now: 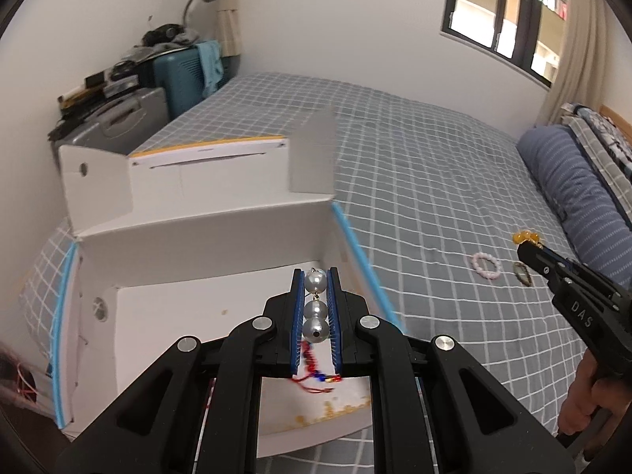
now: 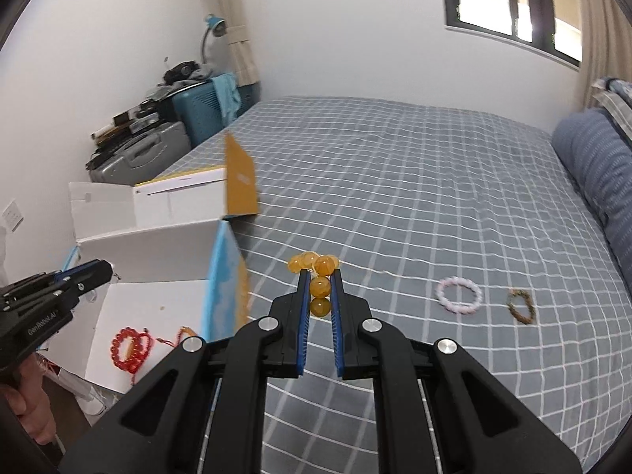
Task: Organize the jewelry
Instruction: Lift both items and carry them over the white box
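Observation:
My left gripper [image 1: 316, 276] is shut on a string of large pearl beads [image 1: 315, 308], held above the open white box [image 1: 197, 260] at the bed's left side. My right gripper [image 2: 319, 272] is shut on an amber bead bracelet [image 2: 319, 272], held over the checked bedspread just right of the box. It shows in the left wrist view too, at the right [image 1: 527, 243]. Inside the box lie a red bead bracelet [image 2: 130, 345] and a red cord piece [image 1: 312, 363]. A pink bracelet [image 2: 459, 295] and a dark green-brown bracelet [image 2: 521, 306] lie on the bed.
The box has a raised lid [image 1: 205, 170] and a blue-edged right wall [image 2: 223, 276]. Suitcases [image 2: 158, 146] piled with clutter stand behind it against the wall. A blue striped pillow [image 2: 600, 170] lies along the bed's right side. A hand [image 1: 588, 407] grips the right tool.

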Demonstrator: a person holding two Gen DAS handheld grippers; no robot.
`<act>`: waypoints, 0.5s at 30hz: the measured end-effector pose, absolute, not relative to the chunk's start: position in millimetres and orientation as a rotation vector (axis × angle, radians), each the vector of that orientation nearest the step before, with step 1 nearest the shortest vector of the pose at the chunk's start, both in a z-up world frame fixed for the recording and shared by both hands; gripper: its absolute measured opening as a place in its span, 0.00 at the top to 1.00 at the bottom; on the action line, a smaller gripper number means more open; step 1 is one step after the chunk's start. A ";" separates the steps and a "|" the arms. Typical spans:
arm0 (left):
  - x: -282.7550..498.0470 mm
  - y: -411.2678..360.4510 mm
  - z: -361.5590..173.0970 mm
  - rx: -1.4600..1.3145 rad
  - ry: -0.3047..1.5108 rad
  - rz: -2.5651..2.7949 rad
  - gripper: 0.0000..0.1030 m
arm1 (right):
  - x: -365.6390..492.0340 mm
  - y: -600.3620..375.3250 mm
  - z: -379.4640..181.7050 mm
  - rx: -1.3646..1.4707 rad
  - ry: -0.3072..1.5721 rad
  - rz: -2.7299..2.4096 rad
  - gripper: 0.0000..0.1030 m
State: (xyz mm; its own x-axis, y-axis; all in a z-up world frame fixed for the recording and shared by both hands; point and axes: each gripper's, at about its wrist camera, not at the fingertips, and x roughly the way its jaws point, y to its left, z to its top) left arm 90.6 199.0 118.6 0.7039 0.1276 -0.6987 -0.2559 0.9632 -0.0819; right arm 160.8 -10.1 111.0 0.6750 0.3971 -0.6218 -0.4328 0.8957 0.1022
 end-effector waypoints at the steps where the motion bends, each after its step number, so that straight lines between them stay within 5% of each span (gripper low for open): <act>1: 88.1 204.2 117.6 -0.181 0.761 0.225 0.90 | 159.4 -4.4 111.1 -0.058 0.685 0.477 0.91; 15: 53.0 283.4 88.6 -0.217 0.794 0.371 0.90 | 134.6 116.7 100.8 -0.153 0.712 0.650 0.91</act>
State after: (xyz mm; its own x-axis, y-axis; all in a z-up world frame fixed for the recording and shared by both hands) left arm 53.0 283.4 88.6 0.6414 0.2426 -0.7278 -0.4033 0.9136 -0.0509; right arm 134.6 116.7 100.8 0.5713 0.5013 -0.6499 -0.6015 0.7944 0.0840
